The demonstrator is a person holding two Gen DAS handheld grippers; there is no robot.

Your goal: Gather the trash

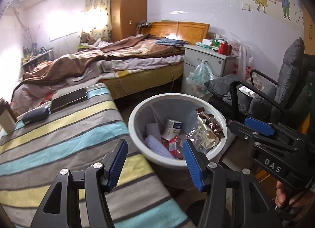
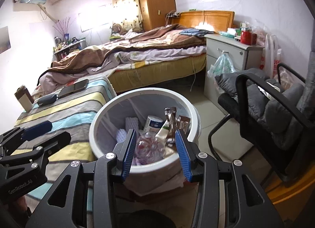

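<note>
Both tools stand released and empty: the left tool [image 1: 155,161] has its blue pads apart over the edge of the striped bench cover [image 1: 65,139], and the right tool [image 2: 155,152] has its pads apart directly over the white bin [image 2: 98,121], with nothing pressed between them in either view.

Collected rubbish lies inside that bin, below and just ahead of the right tool: a crushed clear bottle [image 2: 150,146] nearest the near rim, a white can [image 2: 152,122] farther back, brown wrappers [image 2: 173,118] leaning against the far right wall and white foam pieces [image 2: 126,129] to the left. From the left wrist view the bin [image 1: 135,114] sits ahead and to the right of the left tool, touching the side of the bench.

Judging by this, the right hand is the nearer one to the bin, and the drop looks done. On the bench cover remain a phone [image 1: 69,98], a dark pouch [image 1: 35,114] and a small box [image 1: 7,117], all well apart from the tools on the left side; these look like belongings, not rubbish. I see no loose trash on the bench, so the left hand would be nearer to anything found there.
</note>
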